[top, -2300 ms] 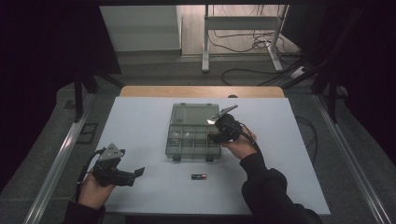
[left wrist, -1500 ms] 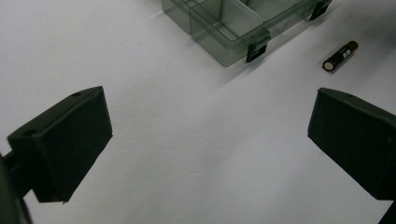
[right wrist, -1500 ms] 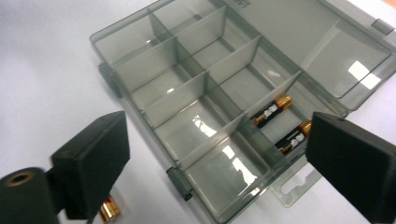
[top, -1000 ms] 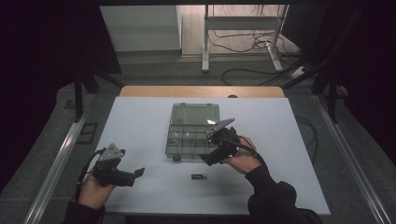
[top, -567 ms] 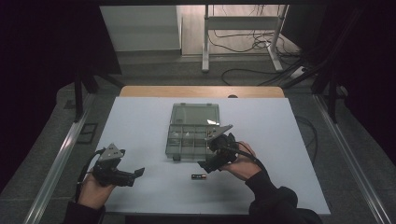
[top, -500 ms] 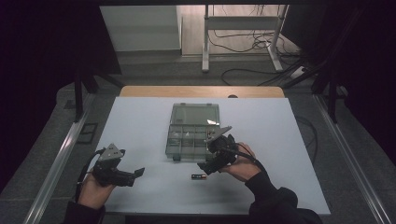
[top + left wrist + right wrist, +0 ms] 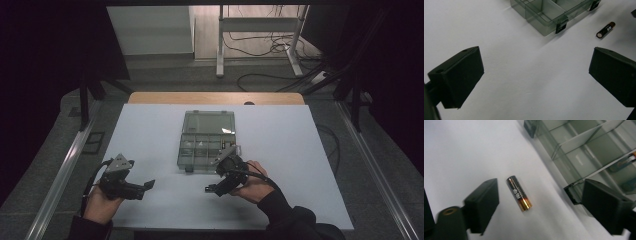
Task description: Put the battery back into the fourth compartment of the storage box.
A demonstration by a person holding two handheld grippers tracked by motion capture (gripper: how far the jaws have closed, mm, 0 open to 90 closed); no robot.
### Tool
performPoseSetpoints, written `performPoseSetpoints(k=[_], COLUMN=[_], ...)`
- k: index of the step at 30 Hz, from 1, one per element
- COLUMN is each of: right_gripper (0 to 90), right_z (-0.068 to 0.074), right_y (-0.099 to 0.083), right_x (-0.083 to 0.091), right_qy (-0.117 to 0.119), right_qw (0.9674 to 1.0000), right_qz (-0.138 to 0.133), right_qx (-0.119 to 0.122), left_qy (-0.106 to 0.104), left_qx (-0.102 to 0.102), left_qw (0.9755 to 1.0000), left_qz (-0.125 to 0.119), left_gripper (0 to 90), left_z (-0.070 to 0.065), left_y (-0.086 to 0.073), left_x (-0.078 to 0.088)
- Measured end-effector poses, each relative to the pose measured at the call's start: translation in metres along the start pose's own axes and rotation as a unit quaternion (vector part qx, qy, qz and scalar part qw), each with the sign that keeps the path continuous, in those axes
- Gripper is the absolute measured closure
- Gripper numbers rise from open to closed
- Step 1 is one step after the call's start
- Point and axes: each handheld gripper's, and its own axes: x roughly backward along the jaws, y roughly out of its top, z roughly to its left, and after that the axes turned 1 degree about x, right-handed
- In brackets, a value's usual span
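So at this point I had the right gripper (image 7: 539, 202) down low over the battery (image 7: 519, 193), which was lying flat on the white table (image 7: 300, 150) just in front of the clear compartment box (image 7: 205, 142), close to its near latch but not touching it. Jaws had just been closing in, still wide of the cell though, one pad right beside it and the other well off toward the box, so nothing gripped yet. The left gripper (image 7: 534, 82) was parked off at its own side, jaws wide open with bare table between them, holding nothing. My read on the battery: small, light, rigid metal can with a slick wrapper, round, so I figured it would roll or squirt out if pinched near an end. Best bet seemed to be squeezing it across the middle of the barrel, pads square to its long axis, pretty gently. At least one more cell seemed to sit in a far compartment, blurry.
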Motion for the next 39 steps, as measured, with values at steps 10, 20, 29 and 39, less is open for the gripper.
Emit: performPoseSetpoints(k=[10,20,29,39], right_gripper=[36.3,59.5,75.0,75.8], right_z=[0.004,0.007,0.009,0.01], right_y=[-0.002,-0.003,-0.003,-0.001], right_x=[-0.013,-0.025,-0.039,-0.034], right_qy=[0.017,0.037,0.053,0.037], right_qw=[0.9995,0.9976,0.9947,0.9955], right_qz=[0.024,0.04,0.064,0.059], right_qx=[0.015,0.042,0.061,0.064], left_qy=[-0.001,-0.001,-0.002,-0.002], left_qx=[-0.001,-0.002,-0.001,-0.002], left_qw=[1.0,1.0,1.0,1.0], left_qz=[0.001,0.001,0.001,0.001], left_gripper=[0.2,0.3,0.4,0.4], left_z=[0.0,0.0,0.0,0.0], left_y=[0.0,0.0,0.0,0.0], left_x=[0.0,0.0,0.0,0.0])
